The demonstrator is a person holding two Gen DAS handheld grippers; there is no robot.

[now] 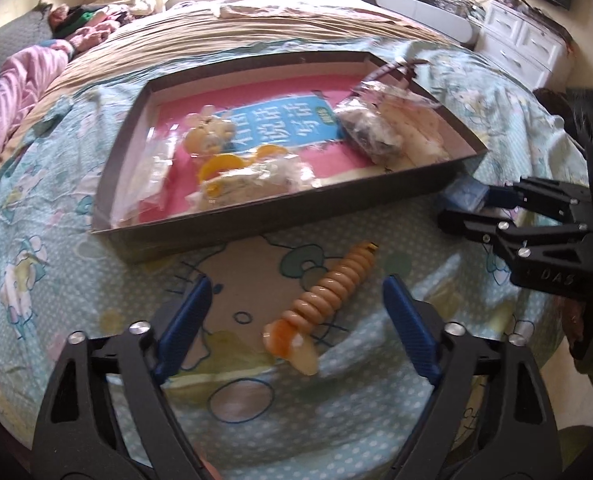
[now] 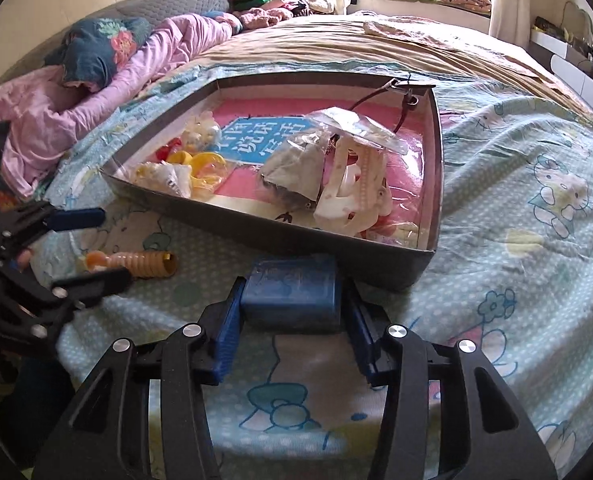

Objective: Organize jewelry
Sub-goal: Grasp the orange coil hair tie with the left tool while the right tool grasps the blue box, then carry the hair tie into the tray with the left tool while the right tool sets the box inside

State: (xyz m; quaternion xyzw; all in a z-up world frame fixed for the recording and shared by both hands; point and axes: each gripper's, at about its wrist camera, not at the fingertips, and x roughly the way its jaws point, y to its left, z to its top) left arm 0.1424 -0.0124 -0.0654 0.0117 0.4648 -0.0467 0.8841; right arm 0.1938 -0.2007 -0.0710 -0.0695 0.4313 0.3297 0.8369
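Two tools: left tool (image 1: 296, 300) wide around orange spiral hair tie (image 1: 328, 288), right tool (image 2: 292, 300) clamping blue box (image 2: 292, 292).

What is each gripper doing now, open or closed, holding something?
Left gripper: open, empty, around the orange hair clip.
Right gripper: closed on the blue box.

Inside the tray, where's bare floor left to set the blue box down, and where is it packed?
In the tray, bare pink floor lies along the far wall, between the yellow toys and the bagged pile. The near-left and right parts are crowded. The right gripper brackets the blue box.
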